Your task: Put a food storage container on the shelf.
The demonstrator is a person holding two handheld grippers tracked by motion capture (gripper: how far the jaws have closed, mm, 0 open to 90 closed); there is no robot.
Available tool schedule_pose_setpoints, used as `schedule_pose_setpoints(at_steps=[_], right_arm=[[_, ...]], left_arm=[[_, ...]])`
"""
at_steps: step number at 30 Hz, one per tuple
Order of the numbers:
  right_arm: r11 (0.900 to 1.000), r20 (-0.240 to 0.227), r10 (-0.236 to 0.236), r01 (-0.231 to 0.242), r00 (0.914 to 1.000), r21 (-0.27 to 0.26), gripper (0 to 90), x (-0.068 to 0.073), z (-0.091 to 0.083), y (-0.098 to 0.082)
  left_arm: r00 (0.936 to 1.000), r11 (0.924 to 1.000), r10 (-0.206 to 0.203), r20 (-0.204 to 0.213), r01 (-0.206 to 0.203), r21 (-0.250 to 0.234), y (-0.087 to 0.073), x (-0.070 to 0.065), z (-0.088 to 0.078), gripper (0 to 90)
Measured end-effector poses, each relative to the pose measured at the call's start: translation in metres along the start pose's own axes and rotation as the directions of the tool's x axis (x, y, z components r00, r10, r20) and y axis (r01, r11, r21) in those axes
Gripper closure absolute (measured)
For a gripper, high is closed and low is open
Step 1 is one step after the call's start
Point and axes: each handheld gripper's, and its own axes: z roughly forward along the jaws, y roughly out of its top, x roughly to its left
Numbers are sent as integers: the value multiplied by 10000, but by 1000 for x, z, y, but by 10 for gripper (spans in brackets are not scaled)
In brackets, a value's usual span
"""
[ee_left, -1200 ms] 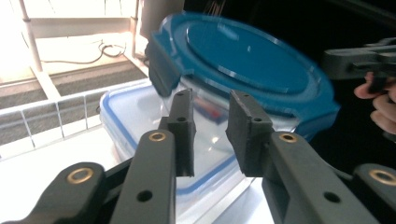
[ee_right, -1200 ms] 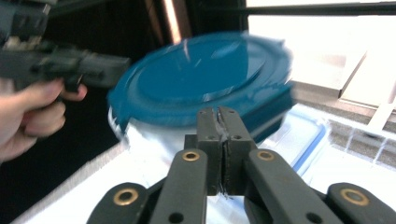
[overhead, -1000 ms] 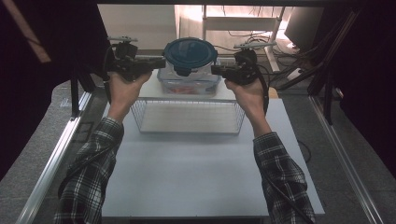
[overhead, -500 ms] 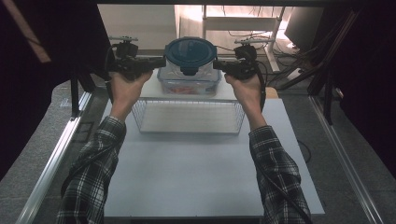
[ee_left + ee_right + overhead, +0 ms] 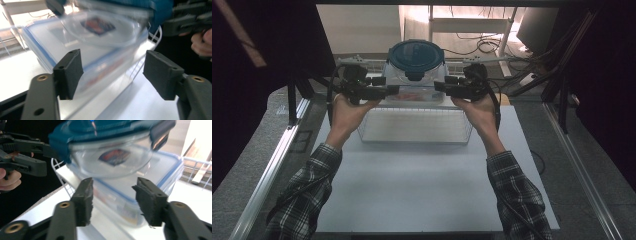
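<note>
A round glass bowl with a dark blue lid (image 5: 416, 57) rests on a clear rectangular container (image 5: 412, 96) with a blue-edged lid, at the far side of the table. My left gripper (image 5: 393, 90) is at the container's left side and my right gripper (image 5: 438, 86) at its right. Both pairs of jaws have just been opening. In the left gripper view the left gripper (image 5: 113, 67) stands open with the container's corner (image 5: 50, 47) ahead of the pads, not pressed. In the right gripper view the right gripper (image 5: 113, 195) is open below the bowl (image 5: 112, 157).
A wire basket (image 5: 414, 127) sits on the white table top (image 5: 412, 185) just in front of the containers, between the person's forearms. Metal rails run along both table sides. Cables and a white shelf frame (image 5: 472, 25) lie behind the table.
Both grippers sat higher against the sides of the stacked containers; now they are lower and their jaws have parted. The bowl and container stay in place.
</note>
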Motion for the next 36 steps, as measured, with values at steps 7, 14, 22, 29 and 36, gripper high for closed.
schedule_pose_setpoints(at_steps=[7, 14, 22, 29, 36], right_arm=[[9994, -62, -290, 291, 9996, 173, 306, 8, -4, -26], [9969, -148, -708, 712, 9974, 325, 199, 18, -11, -51], [9925, -391, -1066, 1086, 9935, 553, 128, 31, -17, -76], [9881, -566, -1267, 1310, 9903, 808, 93, 39, -20, -97], [9839, -656, -1404, 1466, 9879, 1025, 67, 46, -20, -115]], left_arm=[[9987, 9989, -39, 507, 15, 468, -29, -11, 7, 251], [9971, 9979, -133, 747, 84, 647, -57, -21, 8, 172], [9938, 9975, -298, 1070, 227, 666, -89, -32, 4, 160], [9944, 9976, -63, 1052, -10, 690, -109, -43, 0, 148], [9934, 9976, -64, 1149, -15, 691, -128, -50, 2, 133]])
